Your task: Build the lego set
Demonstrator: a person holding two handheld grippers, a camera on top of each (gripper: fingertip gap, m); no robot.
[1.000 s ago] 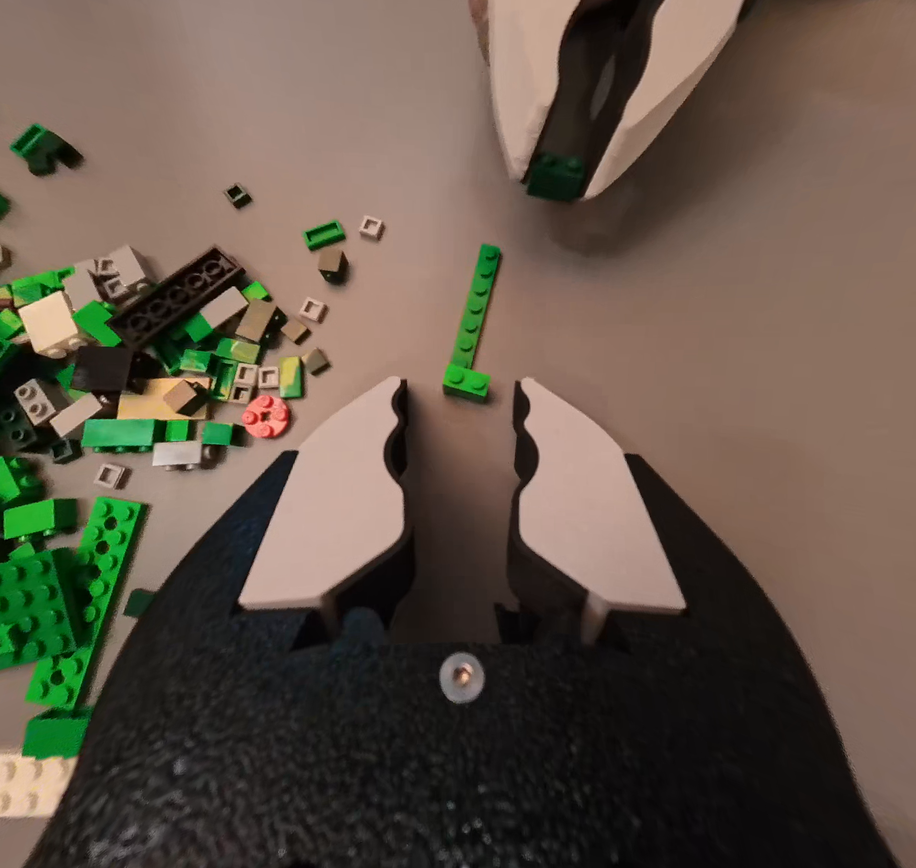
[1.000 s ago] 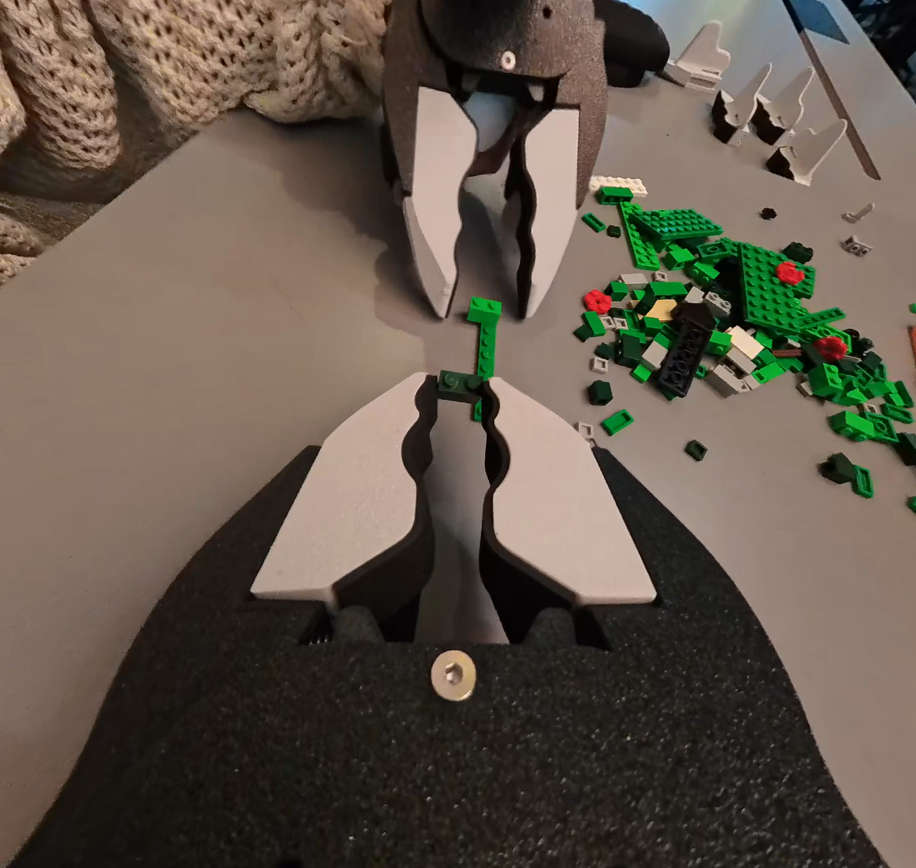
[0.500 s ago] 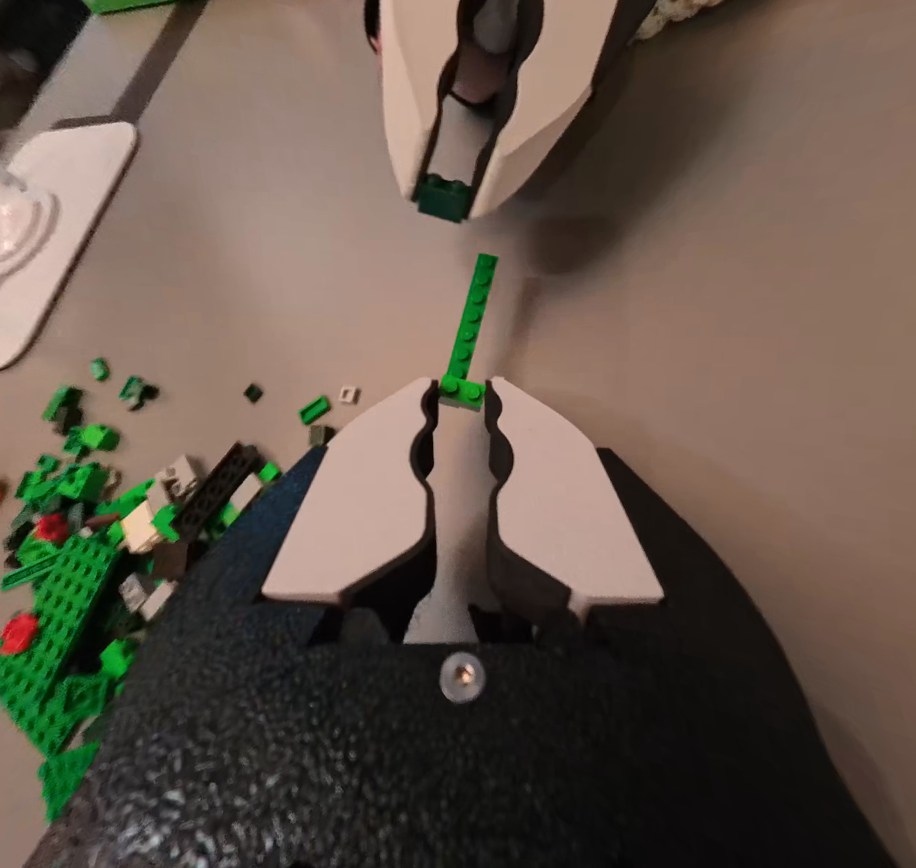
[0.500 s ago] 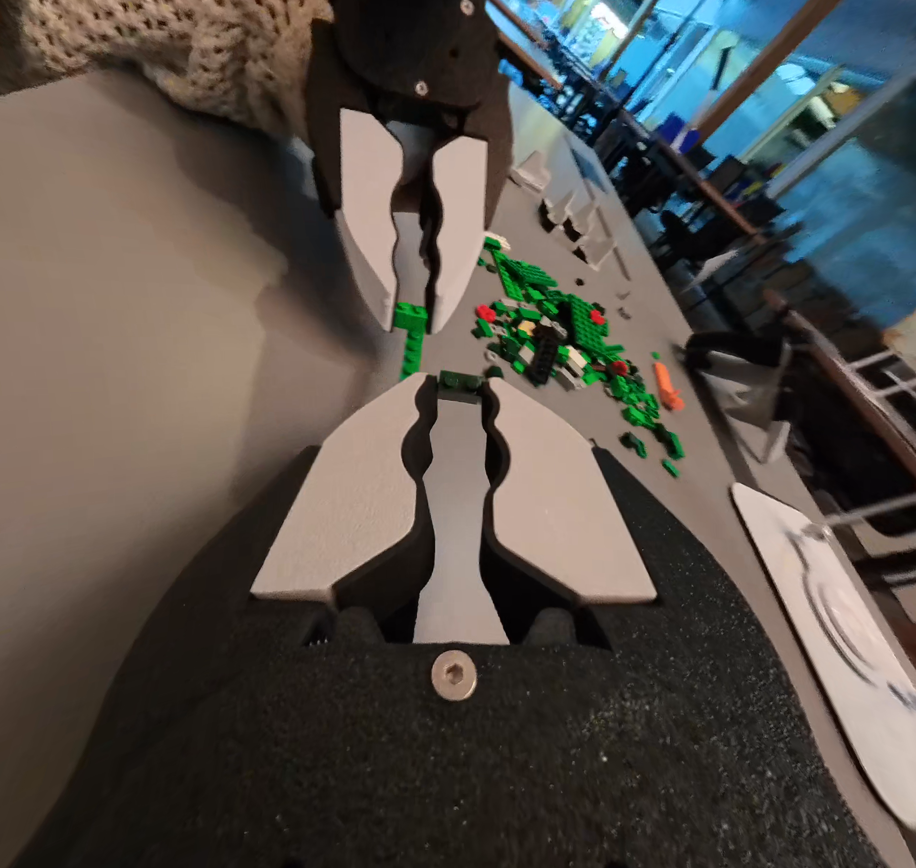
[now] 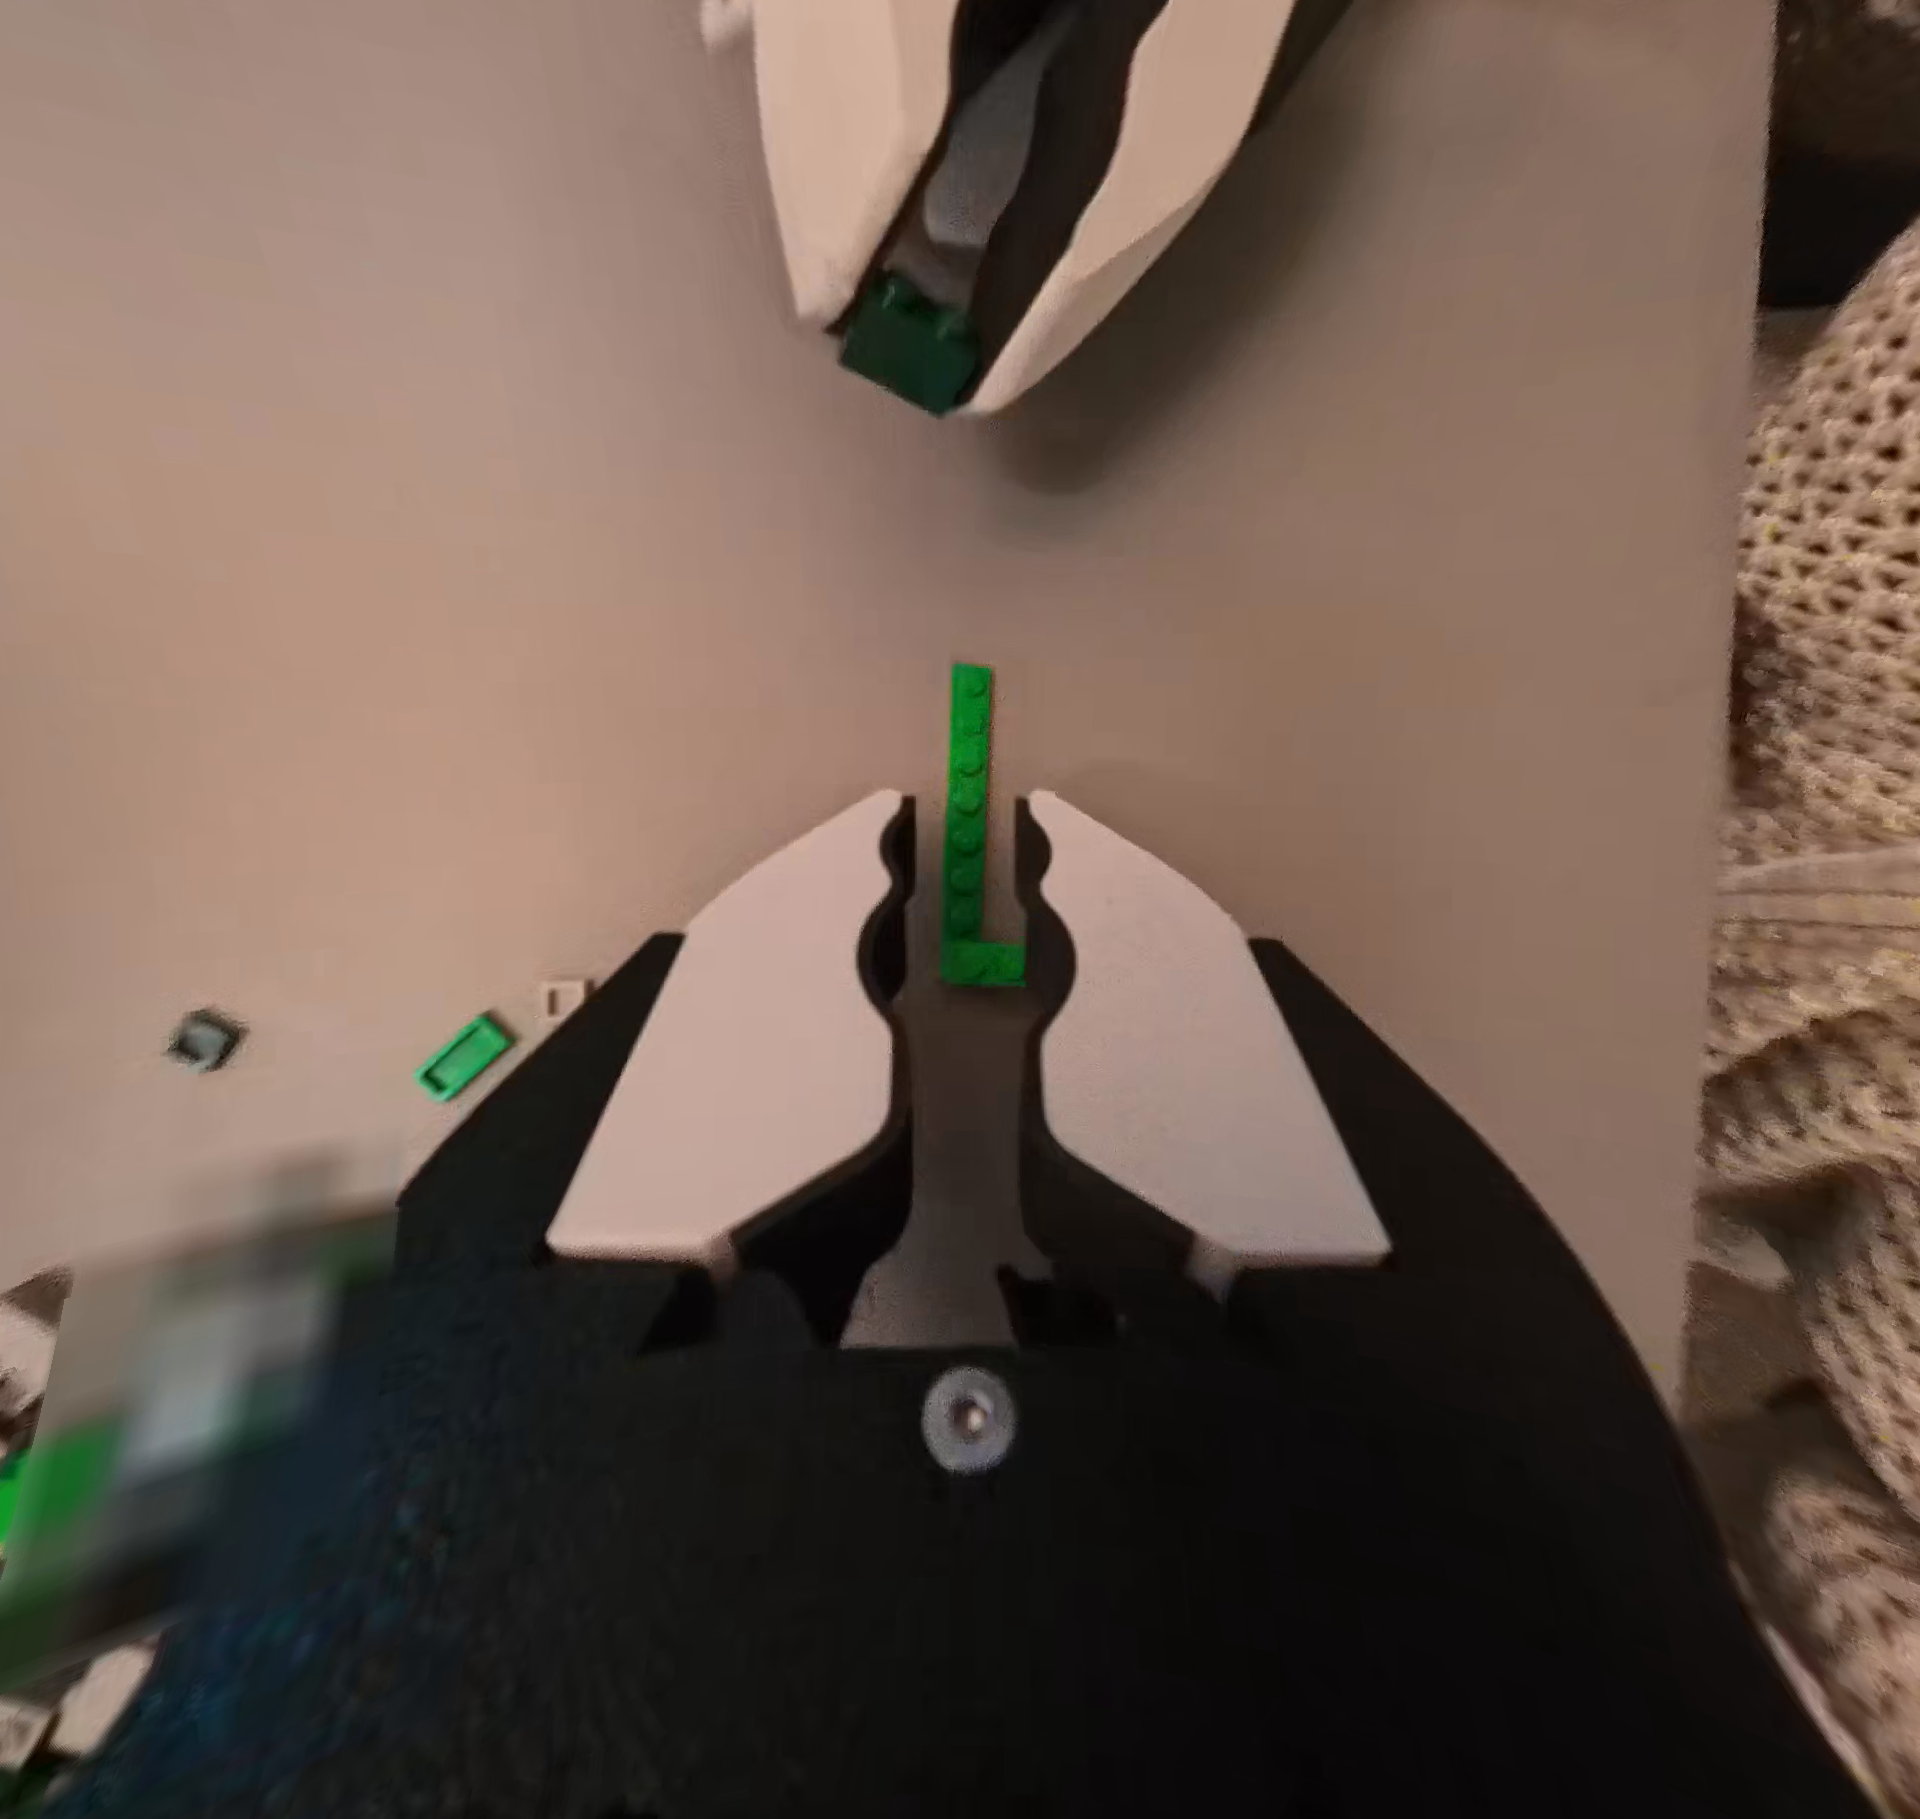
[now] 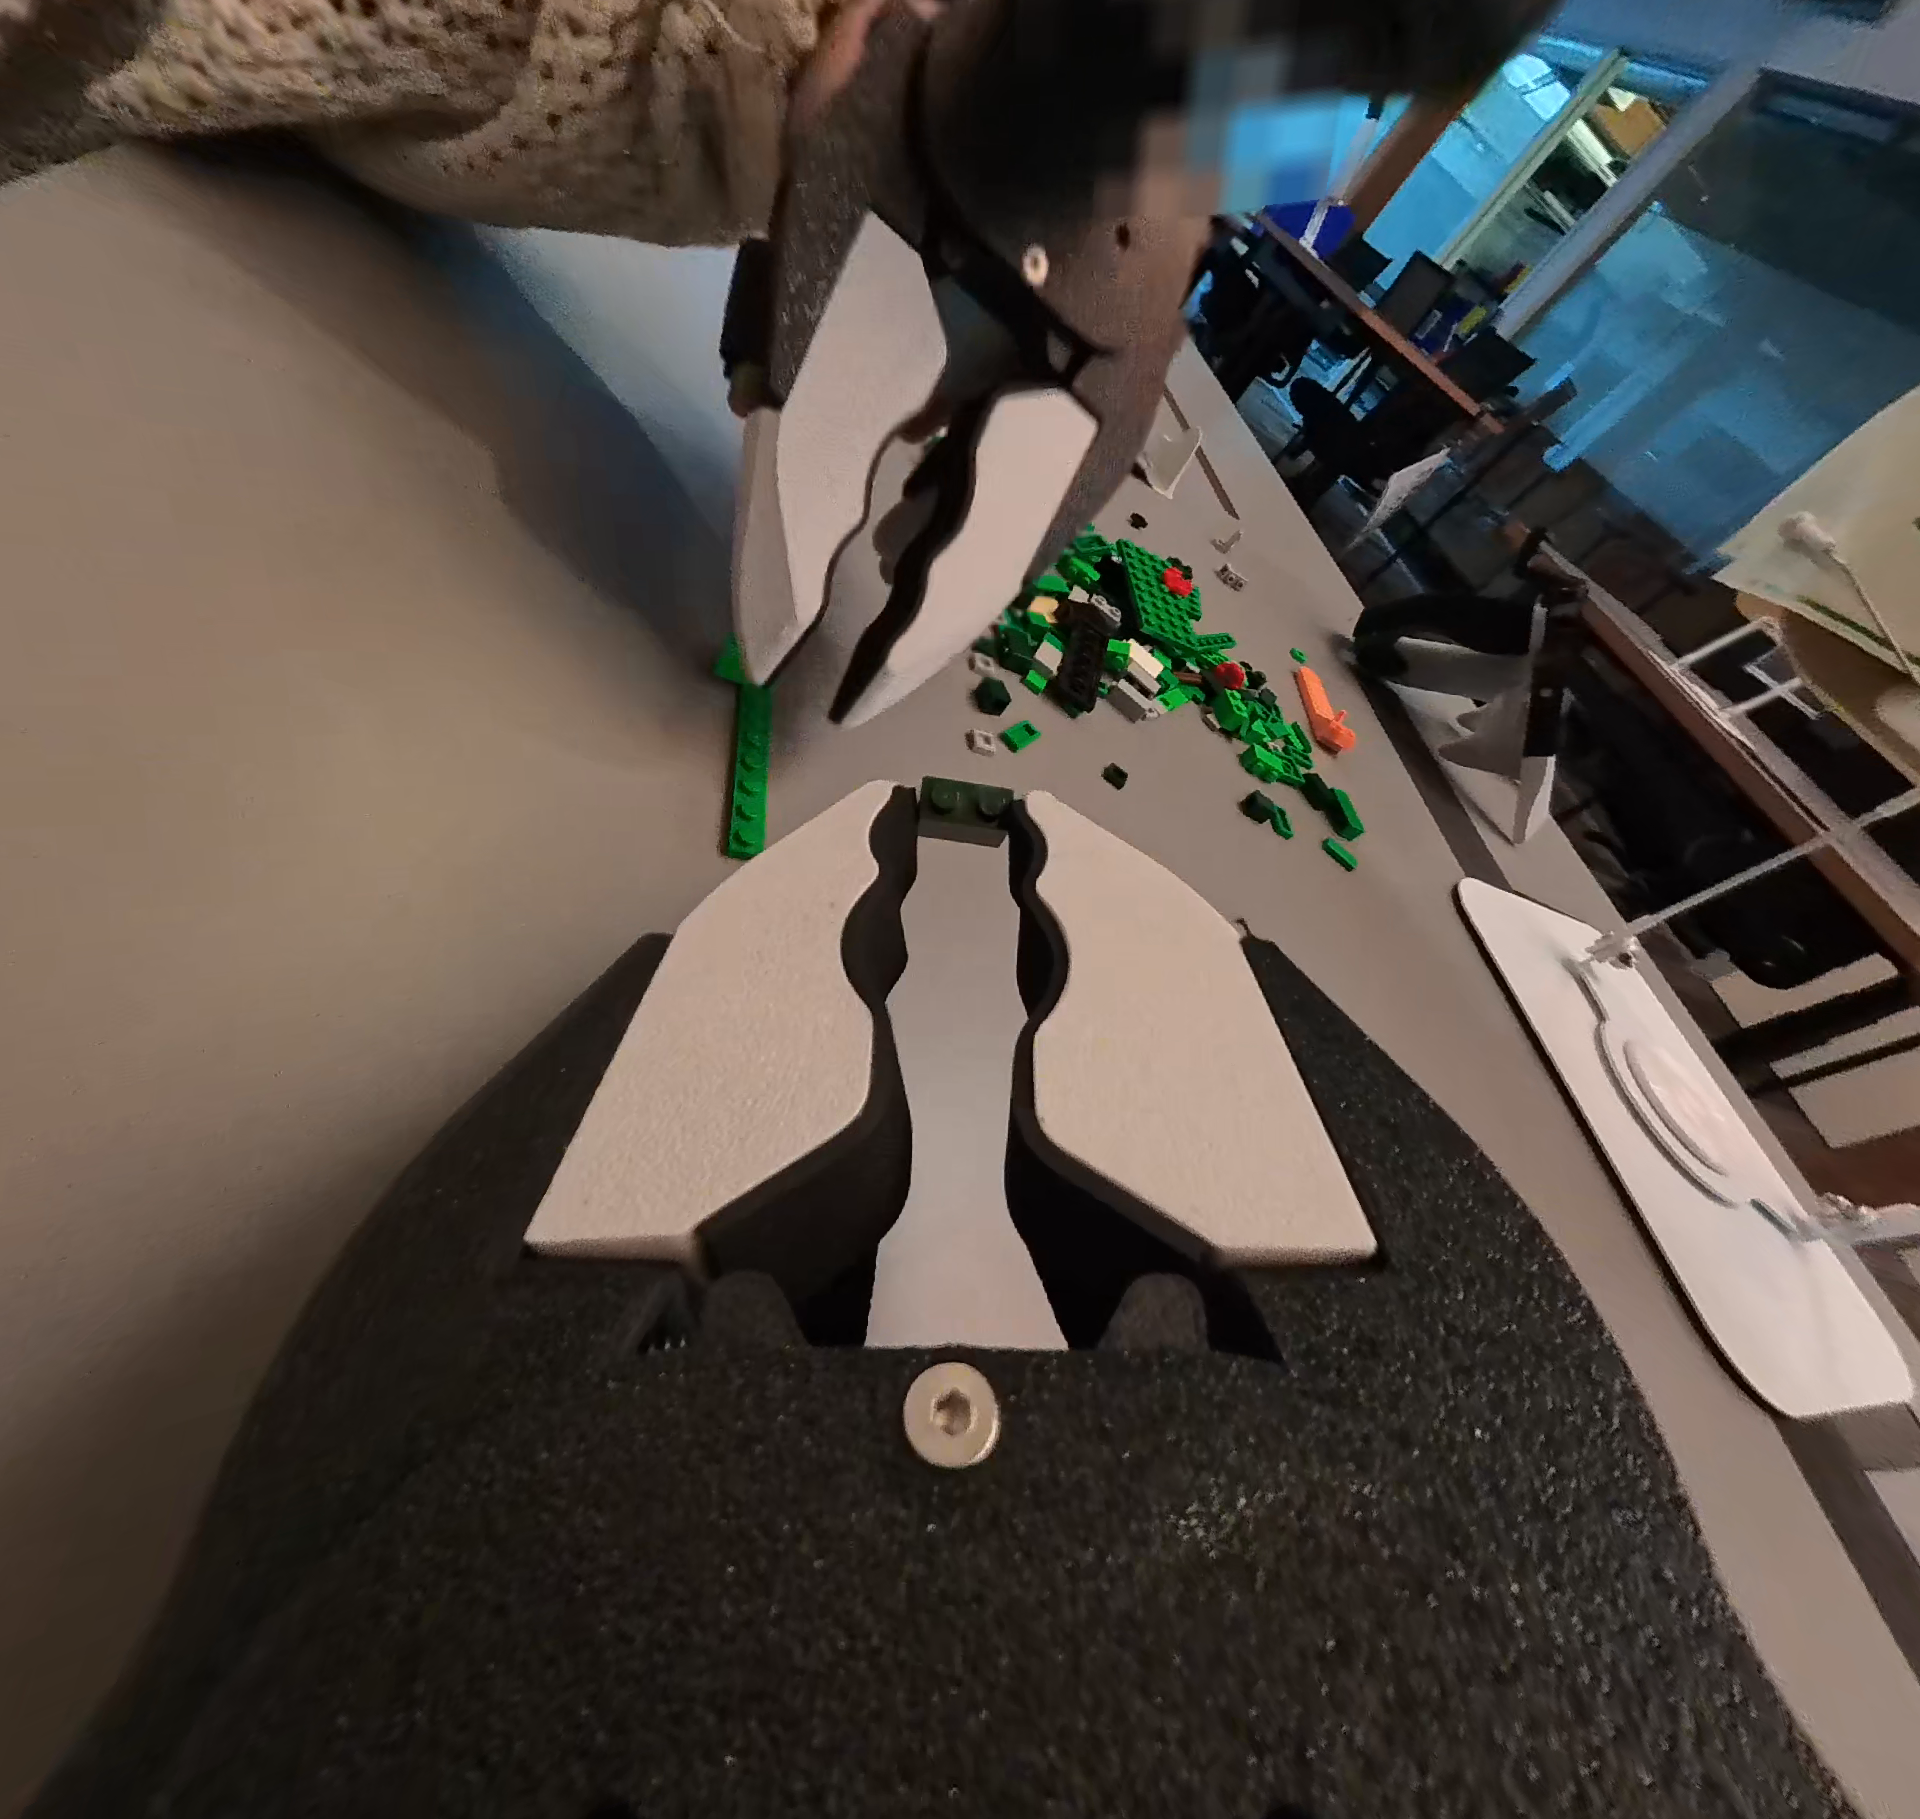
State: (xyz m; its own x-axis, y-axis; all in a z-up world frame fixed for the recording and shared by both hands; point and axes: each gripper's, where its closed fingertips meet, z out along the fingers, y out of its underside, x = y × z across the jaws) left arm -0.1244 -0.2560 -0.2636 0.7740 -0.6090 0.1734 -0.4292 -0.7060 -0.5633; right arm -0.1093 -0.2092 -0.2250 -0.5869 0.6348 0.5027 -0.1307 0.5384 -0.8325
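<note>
A long bright green plate [image 5: 971, 813] with a short plate across its near end lies flat on the grey table [image 5: 416, 522]. My left gripper [image 5: 964, 801] hovers over it, its jaws slightly apart with the plate showing between them, not gripped. In the right wrist view the left gripper [image 6: 810, 689] points down at the far end of the plate [image 6: 748, 761]. My right gripper [image 6: 961, 803] is shut on a small dark green brick [image 6: 964, 811]. It hangs above the table beyond the plate, and the left wrist view shows it [image 5: 914, 356] too.
A pile of loose green, grey, black and red bricks [image 6: 1132, 637] lies on the table beyond the grippers, with an orange piece [image 6: 1322, 709] beside it. A white flat stand [image 6: 1662, 1146] sits at the right edge. A knit sleeve [image 5: 1849, 938] lies along one side.
My left gripper has let go of the plate's short end and moved forward over it, jaws a little wider. My right gripper has swung aside with the dark green brick.
</note>
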